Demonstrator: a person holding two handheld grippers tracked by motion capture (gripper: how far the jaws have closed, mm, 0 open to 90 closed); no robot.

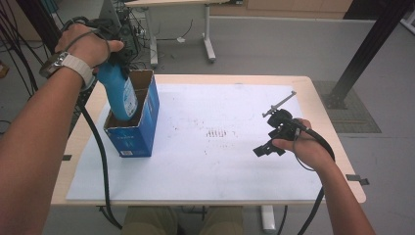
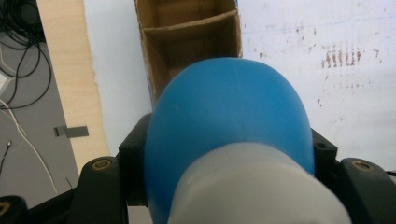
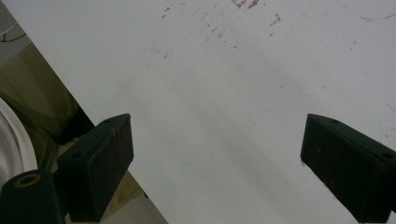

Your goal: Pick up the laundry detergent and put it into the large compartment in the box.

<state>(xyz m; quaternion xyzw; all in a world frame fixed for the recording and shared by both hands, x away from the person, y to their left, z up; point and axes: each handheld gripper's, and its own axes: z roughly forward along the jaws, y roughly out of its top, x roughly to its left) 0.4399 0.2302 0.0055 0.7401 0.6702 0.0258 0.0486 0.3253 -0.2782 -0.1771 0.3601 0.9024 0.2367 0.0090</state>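
High view: the left gripper (image 1: 115,56), held in the person's left hand (image 1: 85,44) above the far left part of the table (image 1: 323,122), is clamped on the upper end of a blue bottle (image 1: 120,93). The bottle stands tilted, its lower end inside the open top of a blue cardboard box (image 1: 142,132) that rests upright on the white sheet (image 1: 220,166) covering the tabletop. Left gripper view: the black jaws press on either side of the bottle just below its white cap (image 2: 252,186); beyond the bottle's rounded blue body (image 2: 229,116) lies the box's brown interior (image 2: 187,32), split by a cardboard divider into compartments. Which compartment receives the bottle cannot be told. High view, right side: the right gripper (image 1: 274,142) rests in the person's right hand (image 1: 306,147) low over the sheet, well apart from the box. Right gripper view: its two jaws stand wide apart with bare white sheet between them, gripping nothing; faint reddish specks mark the sheet
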